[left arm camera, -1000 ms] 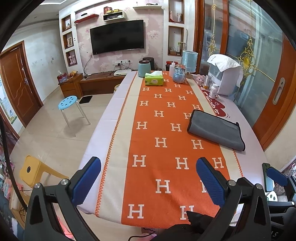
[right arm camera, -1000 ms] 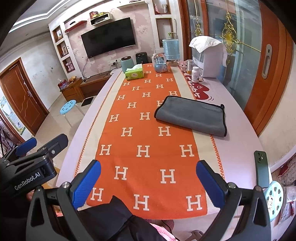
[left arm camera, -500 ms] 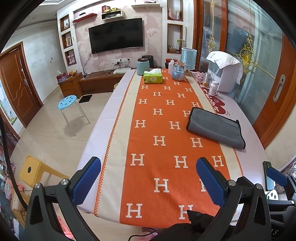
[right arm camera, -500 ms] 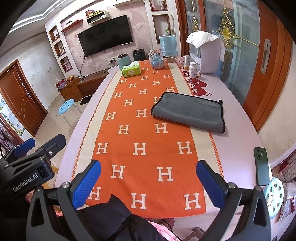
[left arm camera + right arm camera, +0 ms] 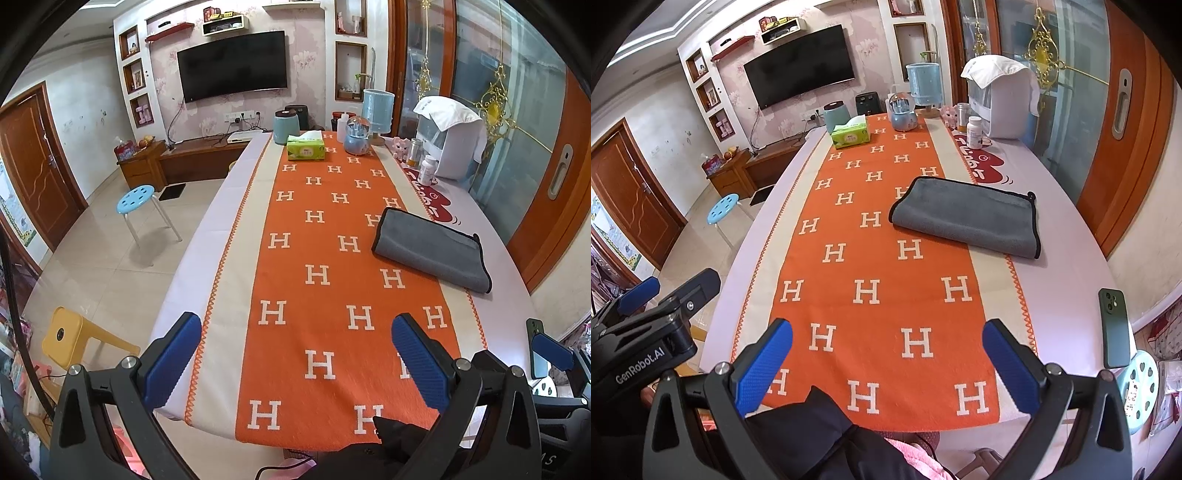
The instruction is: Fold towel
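Note:
A grey towel [image 5: 432, 249] with black trim lies folded flat on the right side of the long table, partly on the orange H-patterned runner [image 5: 325, 273]. It also shows in the right wrist view [image 5: 967, 218]. My left gripper [image 5: 295, 354] is open and empty, held above the table's near end, well short of the towel. My right gripper [image 5: 886, 354] is open and empty too, above the near edge, with the towel ahead and slightly right. The left gripper's body shows at the left of the right wrist view [image 5: 646, 332].
A green phone [image 5: 1112, 326] lies at the near right table edge. A green tissue box [image 5: 306, 147], jars, a blue lamp [image 5: 377, 110], bottles and a white appliance [image 5: 458, 140] crowd the far end. A blue stool [image 5: 136, 199] and a yellow stool [image 5: 70, 336] stand on the floor at left.
Both grippers have drifted slightly back and up from the table; the towel looks a little farther away. Both stay open. The towel has not moved.

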Demonstrator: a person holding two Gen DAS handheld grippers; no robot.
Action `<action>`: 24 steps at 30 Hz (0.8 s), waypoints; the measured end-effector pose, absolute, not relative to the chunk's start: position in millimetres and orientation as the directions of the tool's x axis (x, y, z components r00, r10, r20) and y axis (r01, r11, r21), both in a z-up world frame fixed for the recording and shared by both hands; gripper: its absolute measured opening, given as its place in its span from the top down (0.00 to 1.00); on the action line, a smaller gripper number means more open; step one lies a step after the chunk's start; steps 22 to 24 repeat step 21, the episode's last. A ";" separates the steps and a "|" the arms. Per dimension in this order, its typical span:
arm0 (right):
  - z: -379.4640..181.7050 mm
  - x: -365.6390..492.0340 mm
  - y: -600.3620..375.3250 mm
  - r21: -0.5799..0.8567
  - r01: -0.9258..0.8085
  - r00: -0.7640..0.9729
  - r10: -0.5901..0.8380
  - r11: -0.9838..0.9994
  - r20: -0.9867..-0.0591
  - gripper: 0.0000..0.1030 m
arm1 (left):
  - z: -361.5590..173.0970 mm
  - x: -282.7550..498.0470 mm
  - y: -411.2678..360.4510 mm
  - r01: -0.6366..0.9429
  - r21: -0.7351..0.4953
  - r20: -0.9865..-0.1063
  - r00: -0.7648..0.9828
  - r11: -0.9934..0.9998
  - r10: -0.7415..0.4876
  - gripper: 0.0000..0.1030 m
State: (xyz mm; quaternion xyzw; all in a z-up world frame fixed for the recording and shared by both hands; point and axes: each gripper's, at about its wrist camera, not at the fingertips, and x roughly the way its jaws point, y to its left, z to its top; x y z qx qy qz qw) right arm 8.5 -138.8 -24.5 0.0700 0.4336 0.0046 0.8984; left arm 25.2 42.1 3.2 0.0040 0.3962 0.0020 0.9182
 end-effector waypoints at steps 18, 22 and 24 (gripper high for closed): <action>-26.4 11.3 -140.4 0.133 0.056 0.616 0.071 0.989 -0.784 0.00 | 5.1 27.9 39.7 0.003 0.013 -0.736 0.677 1.000 0.008 0.01; -26.9 11.5 -140.8 0.134 0.059 0.614 0.070 0.989 -0.786 0.00 | 4.6 27.3 39.9 0.004 0.012 -0.737 0.675 1.000 0.006 0.01; -26.9 11.5 -140.8 0.134 0.059 0.614 0.070 0.989 -0.786 0.00 | 4.6 27.3 39.9 0.004 0.012 -0.737 0.675 1.000 0.006 0.01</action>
